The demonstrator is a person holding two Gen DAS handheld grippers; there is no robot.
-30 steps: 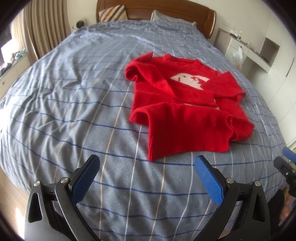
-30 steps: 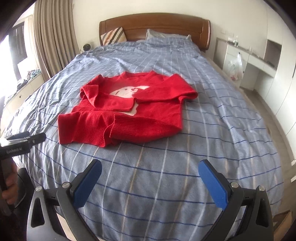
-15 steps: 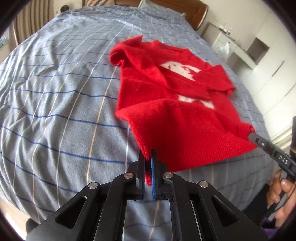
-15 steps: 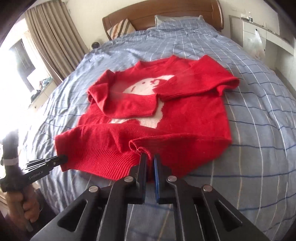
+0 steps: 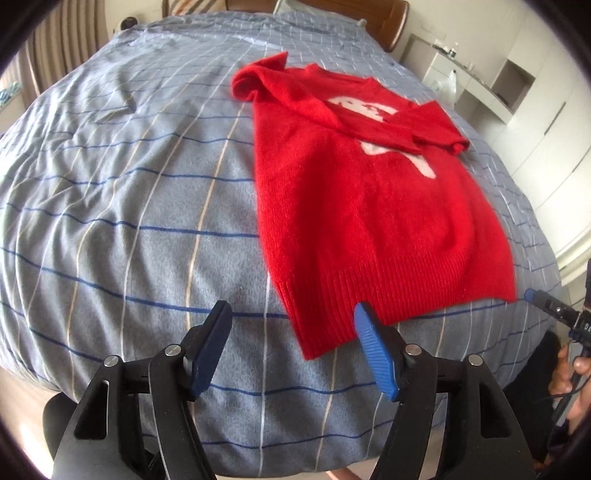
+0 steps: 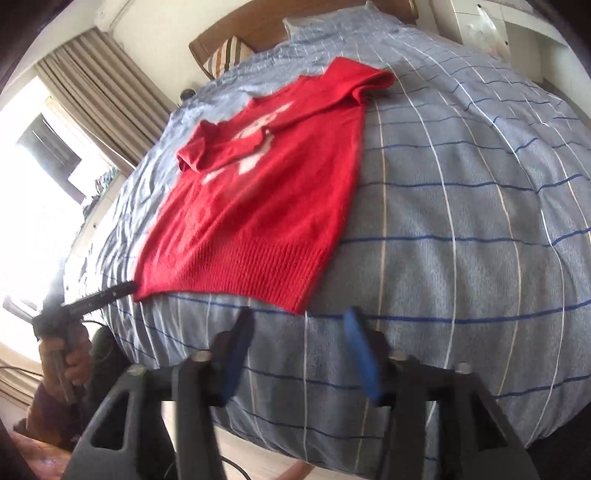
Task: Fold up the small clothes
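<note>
A red knitted sweater (image 5: 369,206) (image 6: 258,206) with a white motif lies flat on the blue checked bedcover (image 5: 129,206), both sleeves folded across its chest. Its ribbed hem (image 5: 388,295) lies nearest me. My left gripper (image 5: 291,309) is opening; the hem's left corner lies loose between its blue pads (image 5: 373,350), unpinched. My right gripper (image 6: 298,314) is opening too, just below the hem's right corner (image 6: 291,299), with nothing pressed between its fingers. Each view shows the other gripper in a hand (image 5: 569,373) (image 6: 66,362) at its outer edge.
The bed's near edge (image 6: 332,435) drops off just under both grippers. A wooden headboard (image 6: 258,33) and pillows stand at the far end. Curtains (image 6: 99,85) and a bright window are on the left. White shelving (image 5: 517,85) with a plastic bag stands on the right.
The hem was folded up over the body. Both grippers shut on that fold, drew it down toward the bed's near edge so the sweater lies flat, then opened and let go.
</note>
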